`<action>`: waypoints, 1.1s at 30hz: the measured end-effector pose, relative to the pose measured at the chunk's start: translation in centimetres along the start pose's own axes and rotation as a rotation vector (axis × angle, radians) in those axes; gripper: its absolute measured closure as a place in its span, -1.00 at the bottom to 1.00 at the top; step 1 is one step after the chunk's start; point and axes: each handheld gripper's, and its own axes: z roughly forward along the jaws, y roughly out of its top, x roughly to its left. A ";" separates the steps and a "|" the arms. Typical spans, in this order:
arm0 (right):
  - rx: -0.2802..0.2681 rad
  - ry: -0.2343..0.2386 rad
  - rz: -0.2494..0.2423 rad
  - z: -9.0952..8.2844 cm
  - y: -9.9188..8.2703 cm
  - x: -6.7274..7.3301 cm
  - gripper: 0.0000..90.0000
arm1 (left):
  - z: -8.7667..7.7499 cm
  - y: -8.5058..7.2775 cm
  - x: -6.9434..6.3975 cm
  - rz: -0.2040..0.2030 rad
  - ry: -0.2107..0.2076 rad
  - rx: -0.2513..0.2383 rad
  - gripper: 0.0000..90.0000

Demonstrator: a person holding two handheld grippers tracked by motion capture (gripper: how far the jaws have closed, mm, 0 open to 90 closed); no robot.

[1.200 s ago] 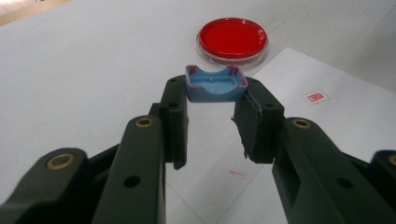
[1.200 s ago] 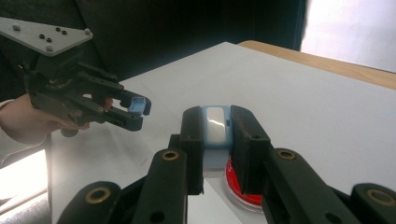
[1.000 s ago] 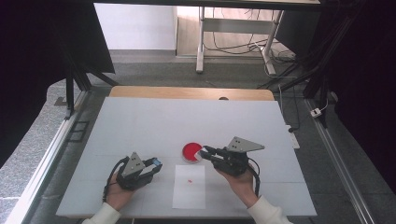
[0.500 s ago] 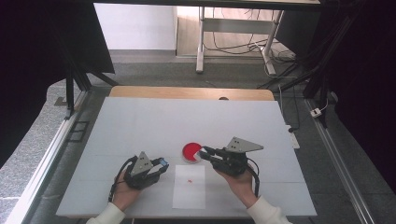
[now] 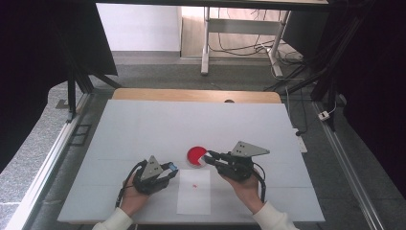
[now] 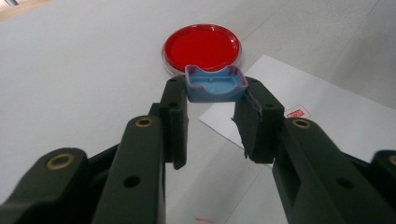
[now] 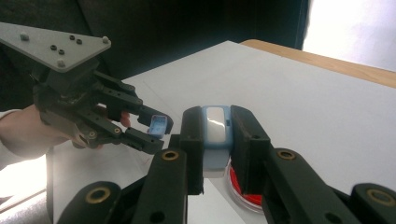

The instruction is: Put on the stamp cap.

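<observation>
Left gripper clamped on small blue cap, pinched at the very tips of the jaws, hollow side facing the left gripper view's camera, raised rim all round. Cap held off the table, just above near corner of white paper sheet. Same cap seen from right gripper view as a pale blue tab between the black tips of the other tool.

Right gripper closed on pale blue block with white glossy top, squeezed between both pads, upright, standing slightly proud of the fingertips. In high view, tips right at right edge of red dish; touching or not, cannot tell.

Red round dish flat on white table, clear rim around red fill. Lies just beyond top edge of paper sheet, between the two grippers, nearer the right one. From left gripper view, dish directly past the held cap.

Paper sheet flat, near front edge of table, small red mark near its middle; red printed label visible in left gripper view.

Hands gripping tool bodies from below, white sleeves at bottom edge. Grey three-cornered plate on top of right tool. Wooden strip along far table edge.
</observation>
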 end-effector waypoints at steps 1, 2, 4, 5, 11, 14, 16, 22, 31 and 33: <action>0.000 -0.001 0.000 0.0 0.0 0.0 0.67 | 0.1 0.1 -0.1 0.003 -0.002 0.000 0.43; -0.001 -0.002 0.001 0.0 0.0 0.0 0.67 | 0.2 0.1 -0.2 0.006 -0.002 0.001 0.43; -0.002 -0.002 0.000 0.0 0.0 0.0 0.67 | 0.4 0.3 -0.3 0.009 -0.006 0.000 0.43; -0.002 -0.002 0.000 0.0 0.0 0.0 0.67 | 0.5 0.3 -0.3 0.013 -0.008 0.000 0.43; -0.005 -0.001 0.000 0.0 0.0 0.0 0.67 | 1.2 0.8 -0.7 0.029 -0.012 -0.001 0.43; -0.006 -0.002 0.000 0.0 0.0 0.0 0.67 | 1.5 1.0 -0.8 0.036 -0.014 -0.002 0.43; -0.007 -0.001 0.001 0.0 0.0 0.1 0.67 | 1.7 1.1 -0.9 0.037 -0.015 -0.003 0.43; -0.008 -0.001 0.001 0.0 0.0 0.1 0.67 | 2.1 1.3 -1.1 0.047 -0.019 0.000 0.43; -0.003 0.007 0.000 0.2 0.0 0.2 0.67 | 2.9 1.5 -1.5 0.056 -0.029 0.012 0.43; -0.002 0.008 0.001 0.3 0.0 0.2 0.67 | 3.1 1.5 -1.6 0.060 -0.028 0.012 0.43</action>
